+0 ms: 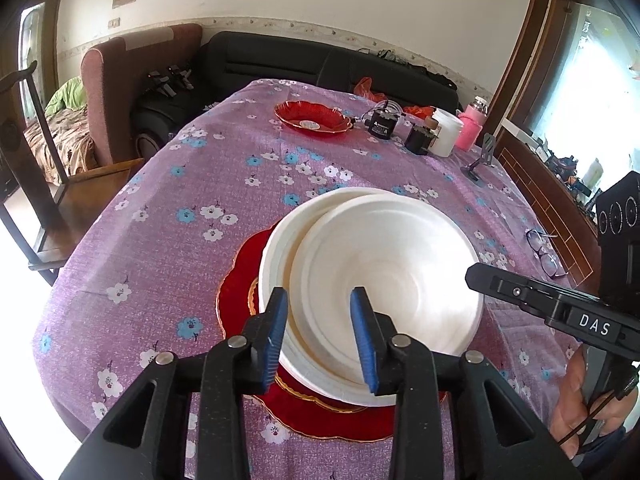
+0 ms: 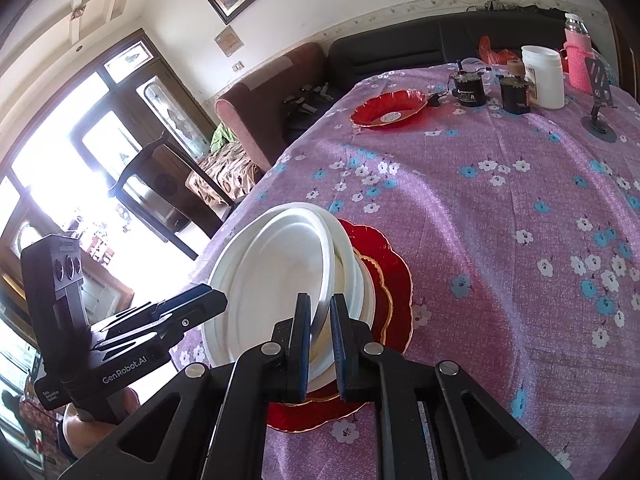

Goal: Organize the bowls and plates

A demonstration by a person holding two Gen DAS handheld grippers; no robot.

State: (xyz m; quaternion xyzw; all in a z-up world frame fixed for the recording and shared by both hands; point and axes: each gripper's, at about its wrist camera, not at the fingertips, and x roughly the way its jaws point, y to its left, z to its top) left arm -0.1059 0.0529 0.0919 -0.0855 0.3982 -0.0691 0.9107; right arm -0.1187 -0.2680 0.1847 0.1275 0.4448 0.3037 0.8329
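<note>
A white bowl lies tilted inside a second white bowl, both on a red scalloped plate on the purple flowered tablecloth. My right gripper is shut on the rim of the upper white bowl. My left gripper is open, its blue pads straddling the near rims of the white bowls without squeezing. A red bowl sits at the far side of the table; it also shows in the right wrist view.
At the far right of the table stand a white jar, a pink bottle, two black cylinders and a metal stand. Glasses lie near the right edge. A wooden chair stands left of the table.
</note>
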